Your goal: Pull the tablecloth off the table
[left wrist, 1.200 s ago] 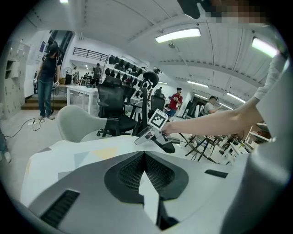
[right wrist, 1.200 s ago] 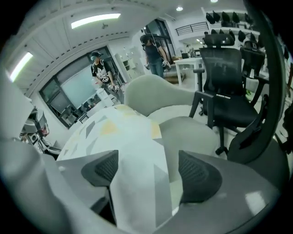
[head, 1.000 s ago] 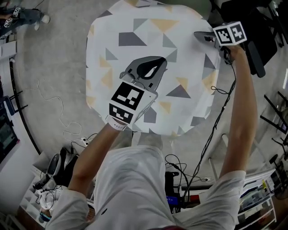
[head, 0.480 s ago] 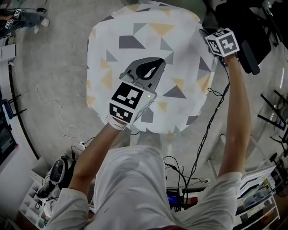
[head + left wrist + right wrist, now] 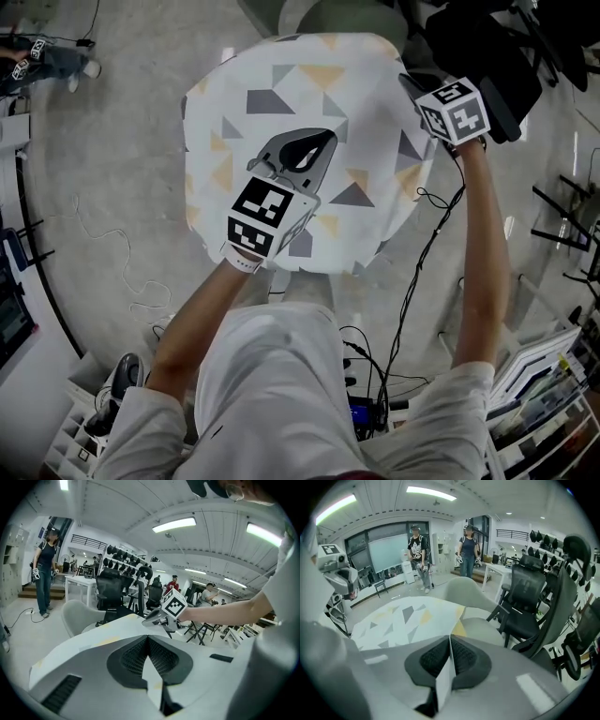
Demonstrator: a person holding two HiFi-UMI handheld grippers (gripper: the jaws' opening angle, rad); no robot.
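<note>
Pinching the tablecloth edge is the right gripper

Your head camera looks steeply down over the whole desk. The left gripper camera skims low from the near edge toward the right gripper. The right gripper's camera looks back from the far right corner. All three share the cloth.

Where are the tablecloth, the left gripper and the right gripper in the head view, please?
tablecloth (image 5: 300, 94), head view, patterned top.
left gripper (image 5: 328, 137), head view, at its jaw tips.
right gripper (image 5: 406, 82), head view, jaw tips at cloth edge.
</note>
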